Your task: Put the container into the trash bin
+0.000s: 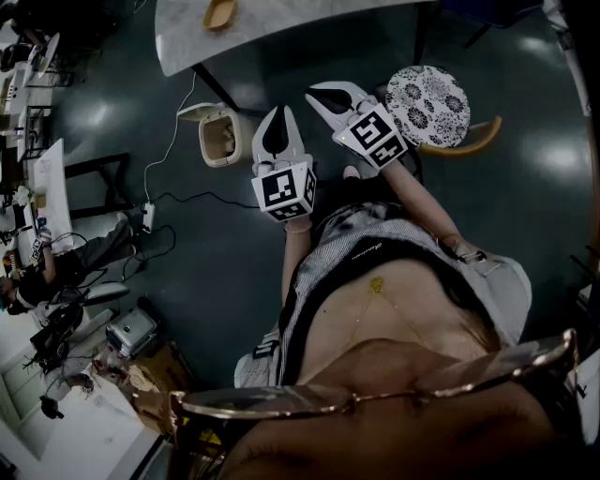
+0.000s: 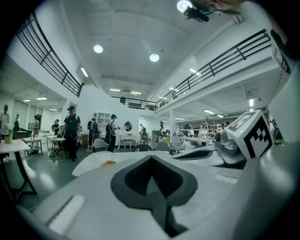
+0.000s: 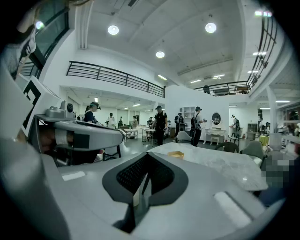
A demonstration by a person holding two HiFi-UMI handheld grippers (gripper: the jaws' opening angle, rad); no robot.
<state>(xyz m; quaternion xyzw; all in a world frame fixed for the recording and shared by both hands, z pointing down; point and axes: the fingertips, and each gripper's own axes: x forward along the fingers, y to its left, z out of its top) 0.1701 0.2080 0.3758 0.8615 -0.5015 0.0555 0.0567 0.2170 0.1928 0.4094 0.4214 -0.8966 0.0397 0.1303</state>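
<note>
Eyeglasses (image 1: 375, 389) nearest, dark glossy floor (image 1: 225, 291), yellow container (image 1: 221, 13) on pale table (image 1: 309, 23) beyond open trash bin (image 1: 221, 139), left claw (image 1: 278, 114) and right claw (image 1: 317, 96) right of bin, both pressed together, empty

The container (image 1: 221, 13) is tan-yellow on the white, faintly marbled table (image 1: 262, 23); the trash bin (image 1: 217, 141) is cream against the dark grey-green floor (image 1: 234, 281). The round seat (image 1: 427, 93) bears a black-and-white floral pattern. The left gripper (image 1: 278, 112) and right gripper (image 1: 314, 94) are white with black pads (image 2: 136, 178) and black-and-white square markers (image 1: 284, 187).
</note>
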